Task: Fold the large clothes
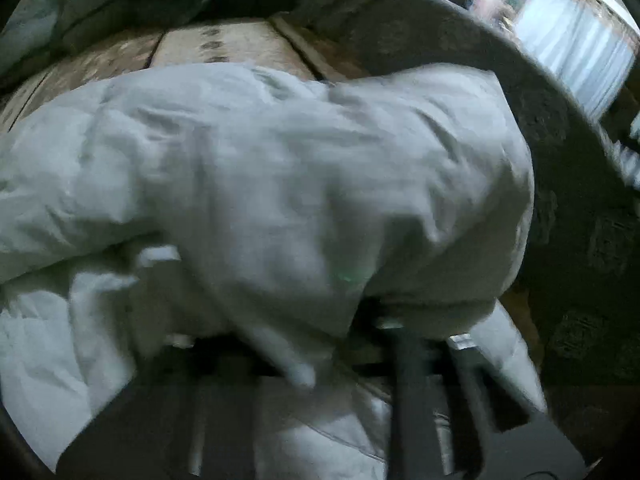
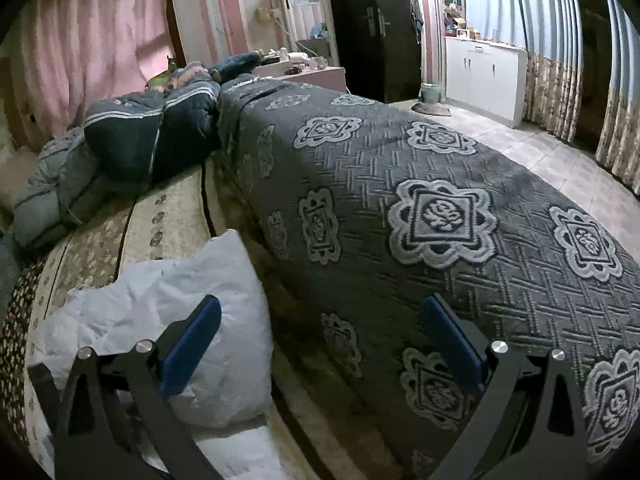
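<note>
The left gripper (image 1: 332,364), low in the blurred frame, is clamped on the white padded garment (image 1: 256,184) heaped over the beige sofa seat (image 1: 224,46). The right gripper (image 2: 320,344) stands wide open and empty, the garment (image 2: 160,320) at lower left beside the grey patterned cover (image 2: 400,168).

Counts: 1 white garment (image 2: 160,320) lying on the sofa seat (image 2: 176,216). 2 grippers showing: right gripper (image 2: 320,344) with 2 blue pads (image 2: 190,348), left gripper (image 1: 360,364) blurred, finger count unclear. 1 grey patterned cover (image 2: 400,184) draping the backrest. 1 heap of dark striped bedding (image 2: 148,136) sitting further back. 1 white cabinet (image 2: 486,76), 1 dark door (image 2: 372,20), 1 green bucket (image 2: 430,92) standing on the floor.
</note>
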The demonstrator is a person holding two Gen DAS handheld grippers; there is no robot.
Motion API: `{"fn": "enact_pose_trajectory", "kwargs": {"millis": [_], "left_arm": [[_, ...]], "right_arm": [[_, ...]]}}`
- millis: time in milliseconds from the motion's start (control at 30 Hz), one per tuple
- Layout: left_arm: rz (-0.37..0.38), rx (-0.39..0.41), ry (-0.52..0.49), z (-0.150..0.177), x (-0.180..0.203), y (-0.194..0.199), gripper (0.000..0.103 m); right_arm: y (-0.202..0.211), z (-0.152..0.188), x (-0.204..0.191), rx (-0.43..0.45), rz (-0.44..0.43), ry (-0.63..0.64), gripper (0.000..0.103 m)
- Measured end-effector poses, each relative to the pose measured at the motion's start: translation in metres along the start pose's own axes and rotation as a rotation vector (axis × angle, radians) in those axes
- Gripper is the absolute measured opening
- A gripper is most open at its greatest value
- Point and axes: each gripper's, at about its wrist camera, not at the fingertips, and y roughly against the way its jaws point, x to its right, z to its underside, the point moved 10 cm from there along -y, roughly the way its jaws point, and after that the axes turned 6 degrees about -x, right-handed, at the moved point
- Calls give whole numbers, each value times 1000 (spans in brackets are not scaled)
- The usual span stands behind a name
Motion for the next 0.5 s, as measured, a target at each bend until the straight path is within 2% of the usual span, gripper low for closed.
{"fn": "enact_pose_trajectory", "kwargs": {"millis": [33, 100, 300, 400, 500], "left_arm": [[-4, 16, 20, -5, -5, 6, 9], [-58, 88, 23, -26, -23, 31, 8], [-229, 313, 62, -85, -100, 123, 7], [-248, 349, 131, -93, -144, 149, 7], [-281, 348, 212, -92, -196, 162, 7]], "right_arm": [[-1, 1, -3, -6, -8, -6, 101], [-3, 4, -18, -19, -40, -5, 101], [-9, 9, -67, -11, -50, 115, 101], [-14, 11, -87, -17, -61, 138, 101], [-19, 12, -107, -27, -68, 181, 101]]}}
